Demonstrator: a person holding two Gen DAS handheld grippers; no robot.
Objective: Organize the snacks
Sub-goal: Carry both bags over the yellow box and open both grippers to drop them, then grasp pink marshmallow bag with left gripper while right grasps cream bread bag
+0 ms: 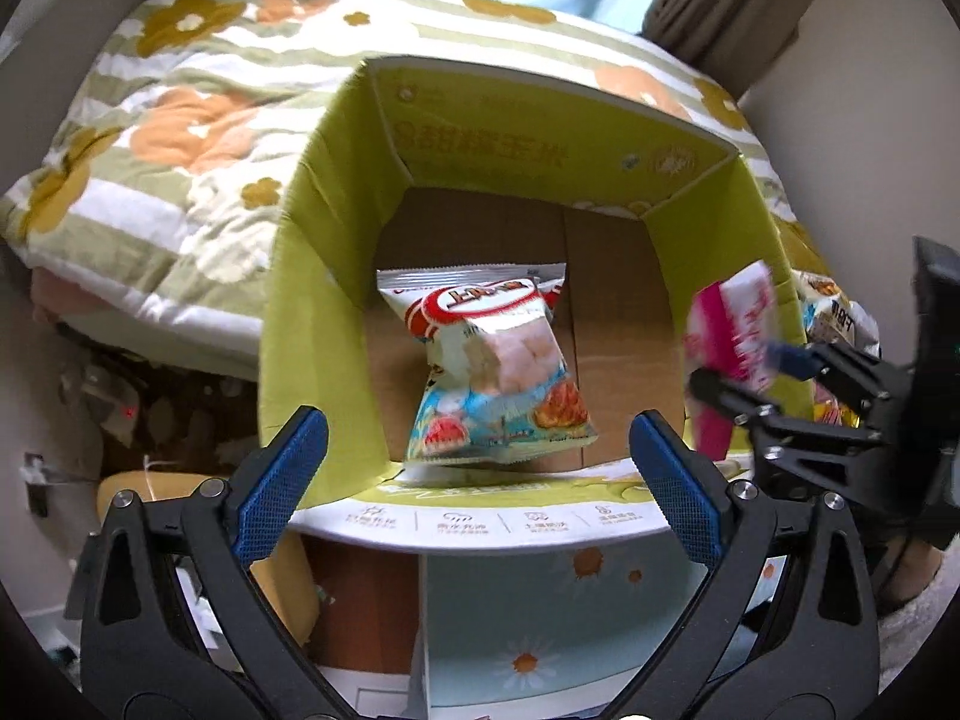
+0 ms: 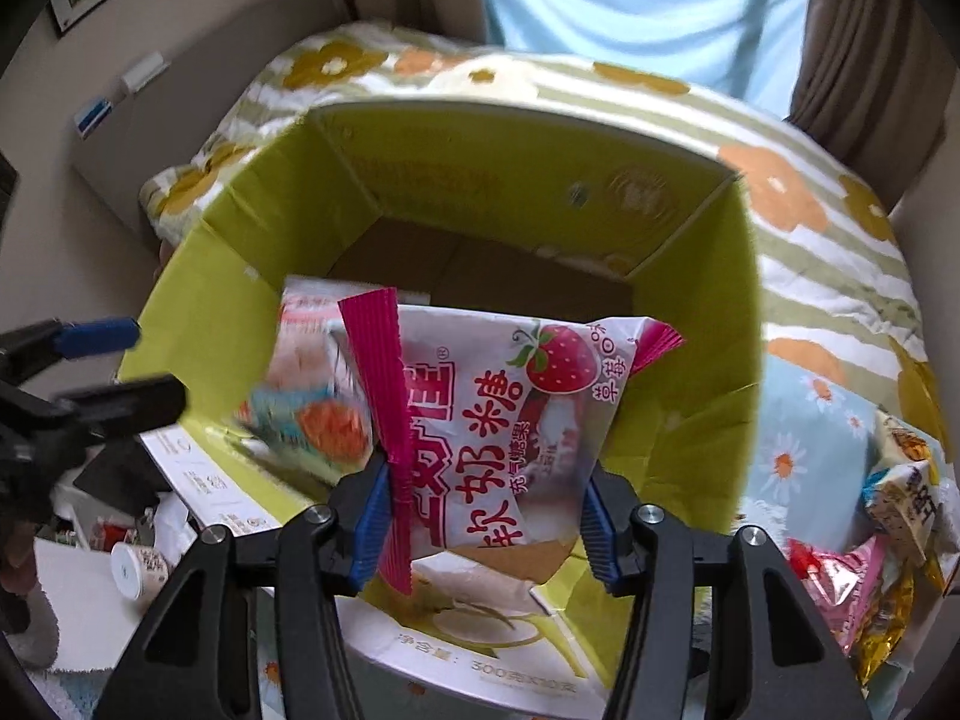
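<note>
Inside the yellow-green cardboard box (image 1: 312,276) one blue-and-white snack packet (image 1: 495,369) lies; our left tool (image 1: 480,474) gapes empty, our right tool (image 2: 483,519) grips a pink strawberry packet (image 2: 480,420) above it, more snacks (image 2: 888,534) waiting right.

Right claw (image 2: 483,516) pinching strawberry snack bag (image 2: 504,420), over open green box (image 2: 708,324), floral quilt (image 2: 810,252) behind

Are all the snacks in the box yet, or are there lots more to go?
Not yet. One snack bag already lies on the floor of the green box, and the left claw above it is open and empty. The right claw grips a strawberry candy bag over the box, so that one seems next. A pile of loose snacks waits beside the box.
</note>
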